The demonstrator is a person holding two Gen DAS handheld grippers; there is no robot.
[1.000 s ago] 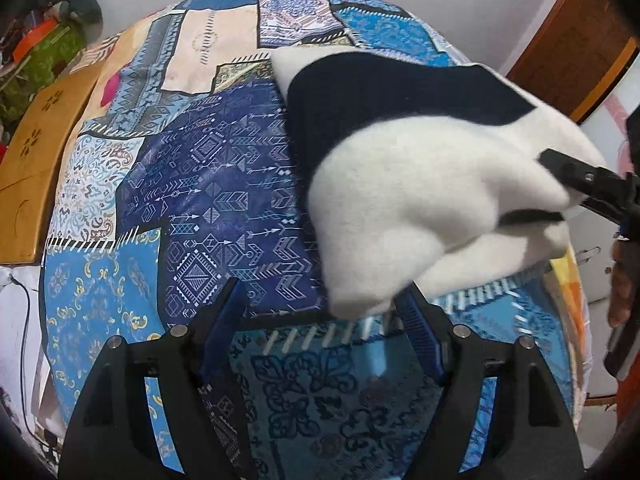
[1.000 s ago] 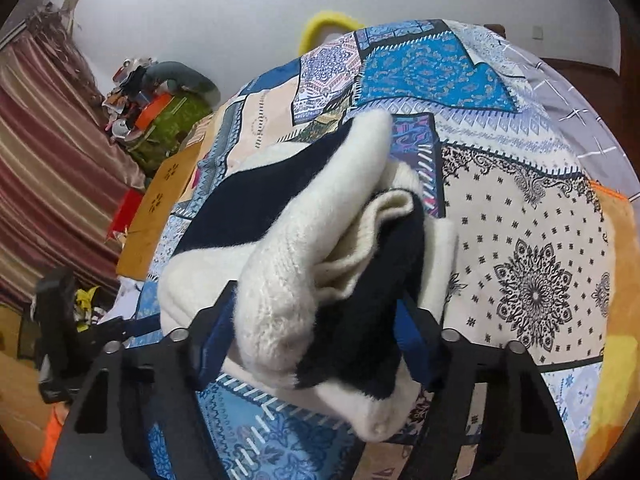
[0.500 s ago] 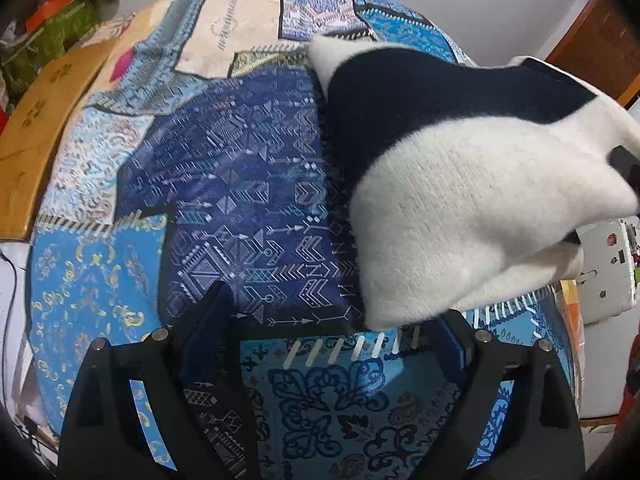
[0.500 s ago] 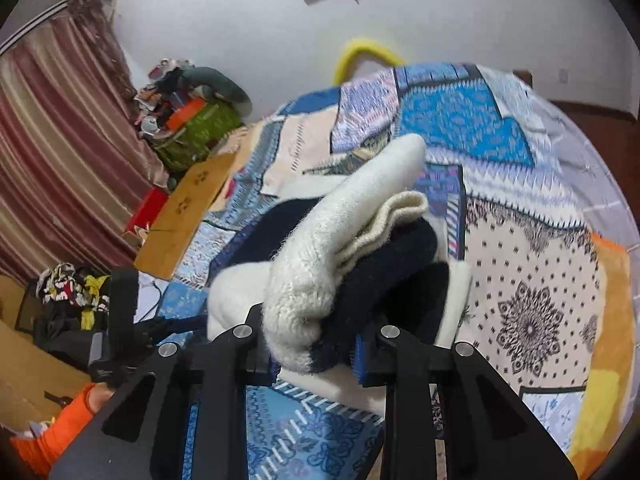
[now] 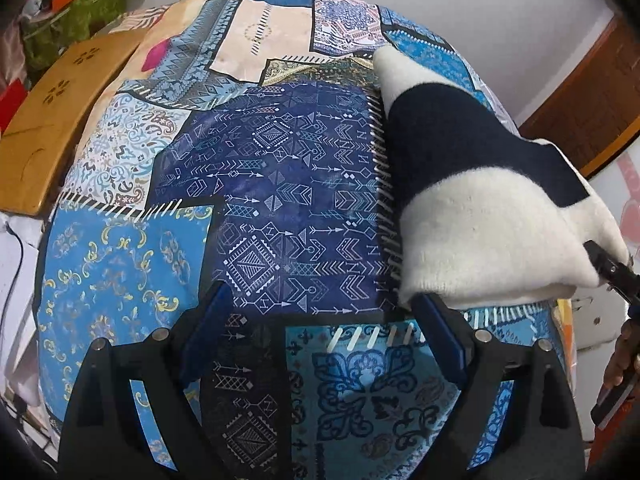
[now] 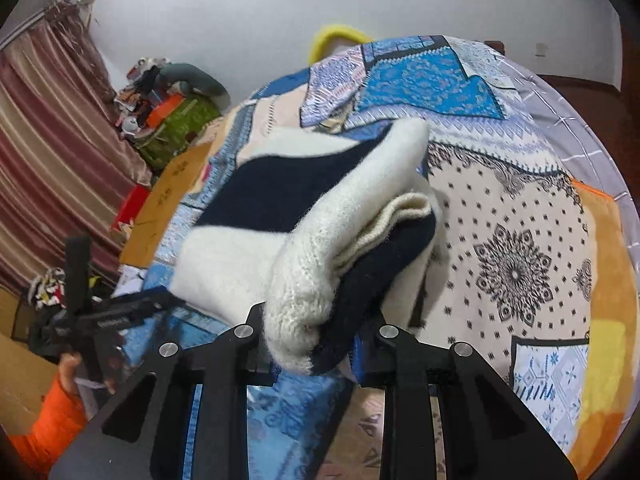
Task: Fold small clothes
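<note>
Patchwork bedspread (image 5: 256, 200) carrying a folded cream-and-navy knitted garment (image 5: 480, 208) toward its right side. Right gripper (image 6: 312, 344), jaws clamped on the garment's bunched near corner, which is raised off the spread. Left gripper (image 5: 320, 320), jaws spread apart and holding nothing, just beside the garment's near edge.

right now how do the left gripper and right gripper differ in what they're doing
The left gripper is open with nothing between its fingers; the right gripper is shut on the folded sweater.
The left gripper sits over the bare patchwork bedspread, just beside the sweater's white edge; the right gripper pinches a thick bunched fold of white and navy knit.
Both are black with blue pads and point across the same bed.
</note>
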